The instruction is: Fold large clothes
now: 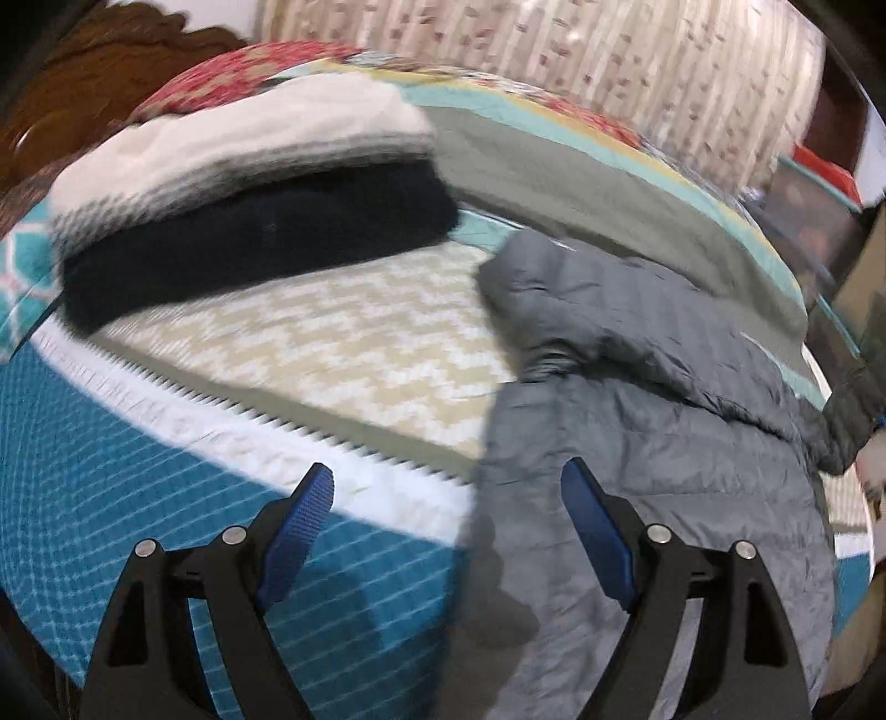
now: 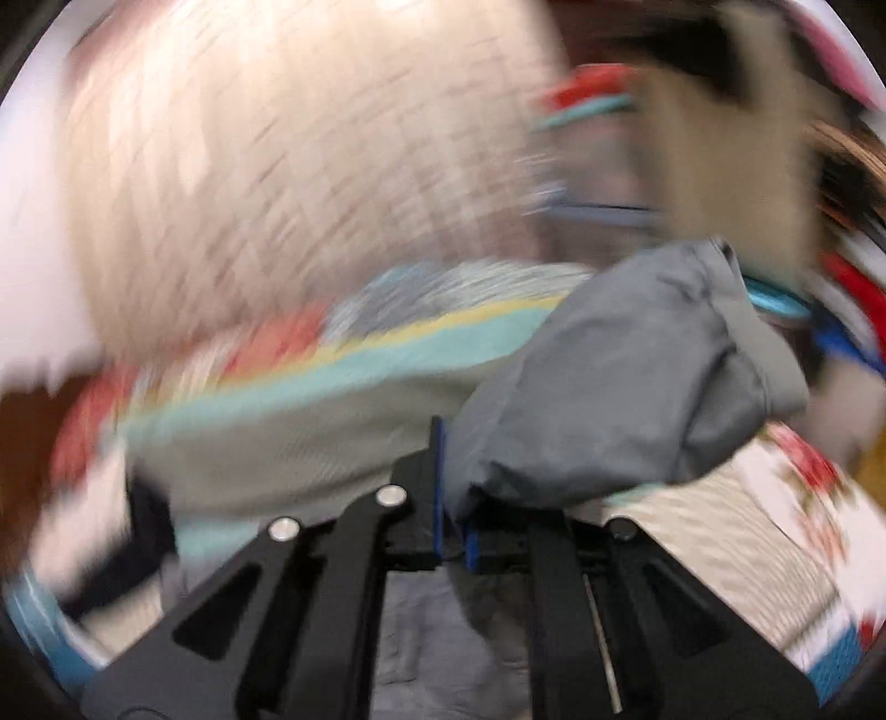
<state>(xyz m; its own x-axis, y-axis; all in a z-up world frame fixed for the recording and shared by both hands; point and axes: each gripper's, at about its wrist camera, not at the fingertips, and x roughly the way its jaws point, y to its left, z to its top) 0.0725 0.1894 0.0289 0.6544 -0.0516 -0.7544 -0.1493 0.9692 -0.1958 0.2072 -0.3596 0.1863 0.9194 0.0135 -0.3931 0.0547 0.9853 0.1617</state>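
A grey puffer jacket (image 1: 653, 443) lies on the patterned bedspread (image 1: 343, 343), spread toward the right of the left wrist view. My left gripper (image 1: 448, 498) is open and empty, hovering over the jacket's left edge near the bed's front. My right gripper (image 2: 451, 487) is shut on a bunched part of the grey jacket (image 2: 626, 376) and holds it up above the bed; this view is motion-blurred.
A stack of folded clothes, white on top (image 1: 238, 149) and black below (image 1: 249, 243), sits on the bed at the back left. A patterned curtain (image 1: 554, 50) hangs behind the bed. Boxes and clutter (image 1: 814, 221) stand at the right.
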